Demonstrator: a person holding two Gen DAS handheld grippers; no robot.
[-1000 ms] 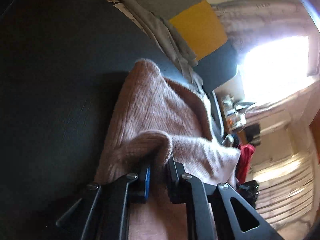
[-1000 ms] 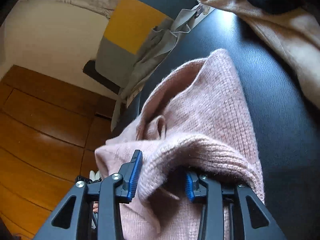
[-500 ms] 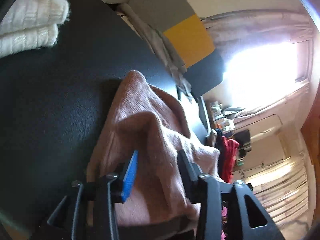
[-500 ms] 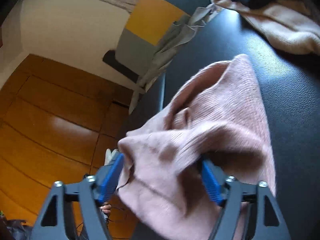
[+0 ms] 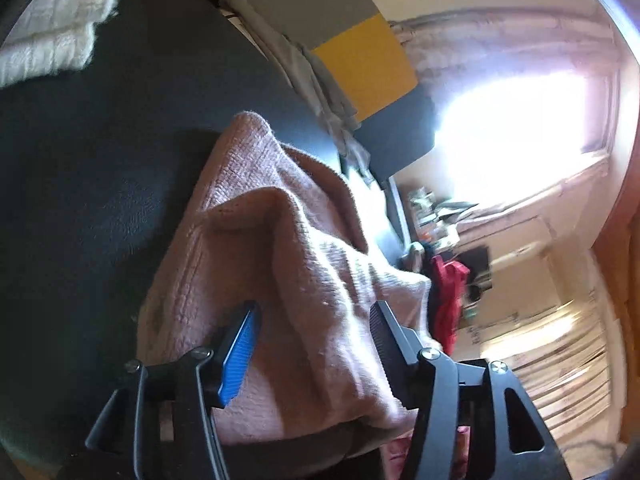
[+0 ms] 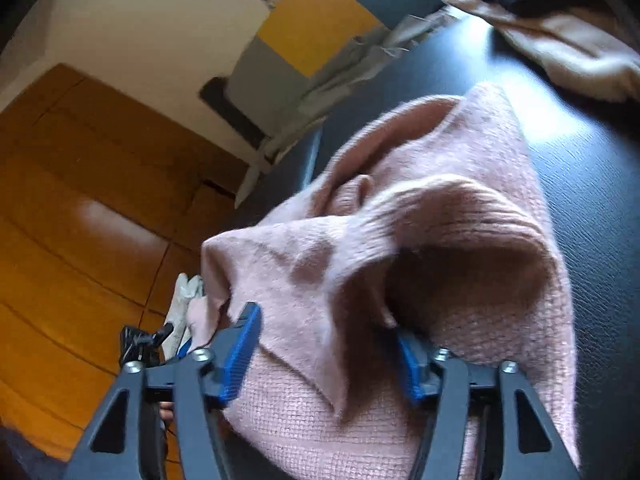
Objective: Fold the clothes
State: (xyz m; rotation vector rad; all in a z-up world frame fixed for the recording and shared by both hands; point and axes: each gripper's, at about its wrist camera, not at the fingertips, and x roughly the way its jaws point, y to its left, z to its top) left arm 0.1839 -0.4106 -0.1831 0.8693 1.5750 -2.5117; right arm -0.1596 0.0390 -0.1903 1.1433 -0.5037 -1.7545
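Two claws stand over one pink knit sweater (image 5: 280, 280), and you have both spread wide: the left claw (image 5: 316, 344) has its fingers apart with a raised ridge of knit between them, unpinched, and the right claw (image 6: 328, 344) is likewise apart, its blue pads either side of a hollow, bunched hump of the same garment. The sweater lies on the dark surface (image 5: 80, 200), partly doubled over itself, its near portion reaching the surface's edge. Expect it to handle as soft, light, thick and floppy; it will sag and slump wherever you let go, and the fuzzy ribbed knit should grip the pads well rather than slip. Take hold at an edge or a corner, such as the ribbed hem or a seam, pinching only the layers you mean to move, because a grab at mid-panel just gathers a lump. A second ago both claws were clamped on folds of the knit; half a second ago they were opening, and now they are wider apart and the released fabric has settled into loose humps. A folded white knit (image 5: 52, 32) lies at the far corner.
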